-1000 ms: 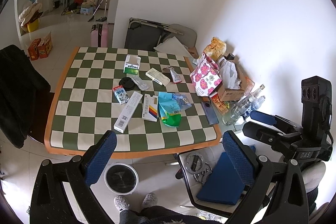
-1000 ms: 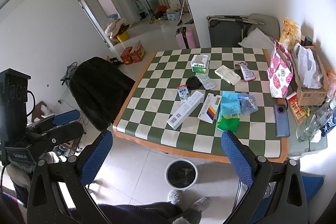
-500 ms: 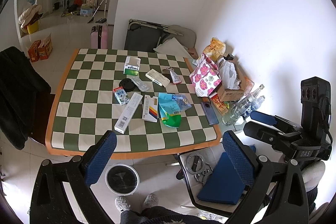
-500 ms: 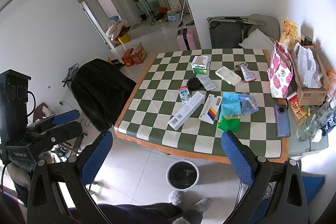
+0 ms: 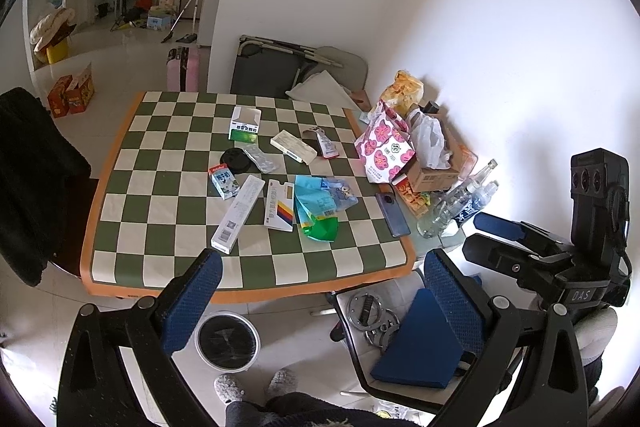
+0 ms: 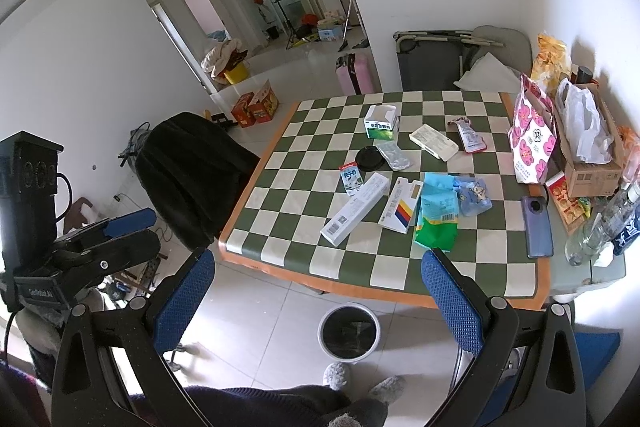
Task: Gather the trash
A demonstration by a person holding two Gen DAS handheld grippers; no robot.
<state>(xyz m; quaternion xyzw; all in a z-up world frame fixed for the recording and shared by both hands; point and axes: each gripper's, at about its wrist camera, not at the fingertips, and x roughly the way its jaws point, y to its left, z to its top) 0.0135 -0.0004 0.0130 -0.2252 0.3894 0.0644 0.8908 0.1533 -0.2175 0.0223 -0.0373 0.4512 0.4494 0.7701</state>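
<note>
Both grippers hang above the floor short of the table, jaws spread wide and holding nothing: the left gripper and the right gripper, each with blue-padded fingers.

Trash lies scattered on the checkered top. Taking the black lid as landmark: a small milk carton sits just beside it on the near side, and a foil blister pack touches its right edge. Beyond the lid stands an open green-and-white box. To the right and beyond it lie a flat white box and a red-edged sachet. Nearer the camera than the lid are a long white box, a white box with rainbow stripes and, overlapping one another, blue and green wrappers. Well to the lid's right rest a phone, a pink flowered bag, a cardboard box with a white plastic bag in it, and clear bottles.

A bin with a black liner stands on the tiles in front of the table's near edge, beside the person's grey slippers. A dark coat drapes a chair at the table's left.
</note>
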